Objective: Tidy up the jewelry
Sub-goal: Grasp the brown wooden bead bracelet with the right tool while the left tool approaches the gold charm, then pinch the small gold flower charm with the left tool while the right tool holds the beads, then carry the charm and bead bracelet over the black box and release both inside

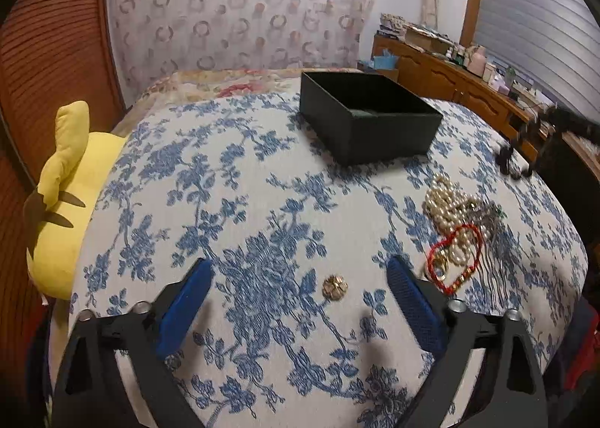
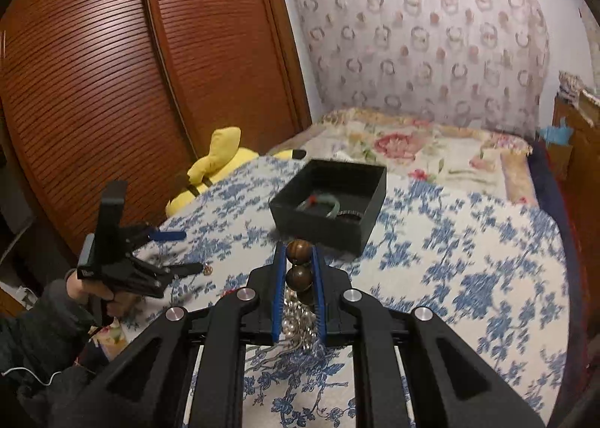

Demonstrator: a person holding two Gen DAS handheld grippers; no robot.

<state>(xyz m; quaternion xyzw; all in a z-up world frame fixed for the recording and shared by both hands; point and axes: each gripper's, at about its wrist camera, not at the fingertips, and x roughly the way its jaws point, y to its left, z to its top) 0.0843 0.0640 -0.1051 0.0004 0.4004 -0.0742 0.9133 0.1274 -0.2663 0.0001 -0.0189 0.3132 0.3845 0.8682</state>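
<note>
Right tongs (image 2: 299, 259) clamp wooden beads (image 2: 299, 263) before the black box (image 2: 369, 220) holding a bangle (image 2: 322, 204).

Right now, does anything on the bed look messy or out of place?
Yes. The pearls, a red bracelet and a metal comb lie tangled in one heap on the bedspread, not in the box. A gold brooch sits alone between the left tongs.

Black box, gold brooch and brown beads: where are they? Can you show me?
black box (image 1: 390, 133): left wrist view, on its front wall.
gold brooch (image 1: 335, 287): left wrist view, on its middle.
brown beads (image 2: 299, 251): right wrist view, on the top bead, clamped in the right gripper (image 2: 299, 253).
</note>
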